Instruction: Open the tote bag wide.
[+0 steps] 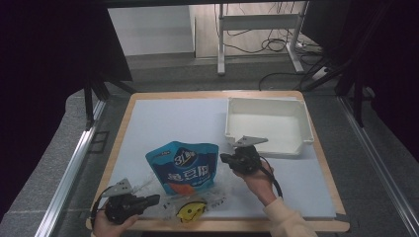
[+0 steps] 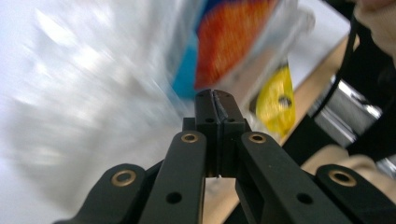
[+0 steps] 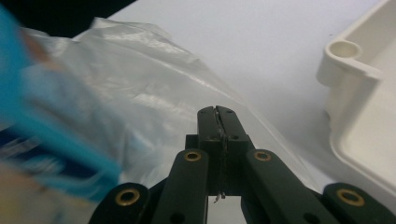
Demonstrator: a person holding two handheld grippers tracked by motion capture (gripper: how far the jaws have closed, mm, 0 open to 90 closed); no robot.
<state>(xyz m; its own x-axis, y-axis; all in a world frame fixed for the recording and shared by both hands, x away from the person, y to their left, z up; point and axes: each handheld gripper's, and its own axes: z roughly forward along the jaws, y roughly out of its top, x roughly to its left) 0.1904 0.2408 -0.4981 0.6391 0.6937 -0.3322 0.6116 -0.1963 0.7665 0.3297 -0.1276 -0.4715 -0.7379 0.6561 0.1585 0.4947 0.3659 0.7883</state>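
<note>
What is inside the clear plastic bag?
The clear plastic bag holds a blue snack pouch, and a yellow round item shows near its front edge. Anything beneath the pouch is covered.

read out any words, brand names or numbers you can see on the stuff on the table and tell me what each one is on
"3" with more logo letters, too blurred to read: top of the blue snack pouch.
Large white characters across the pouch's middle: too blurred to read.
Yellow tag on the clear plastic bag: dark marks, unreadable.
White tray: no text.
</note>
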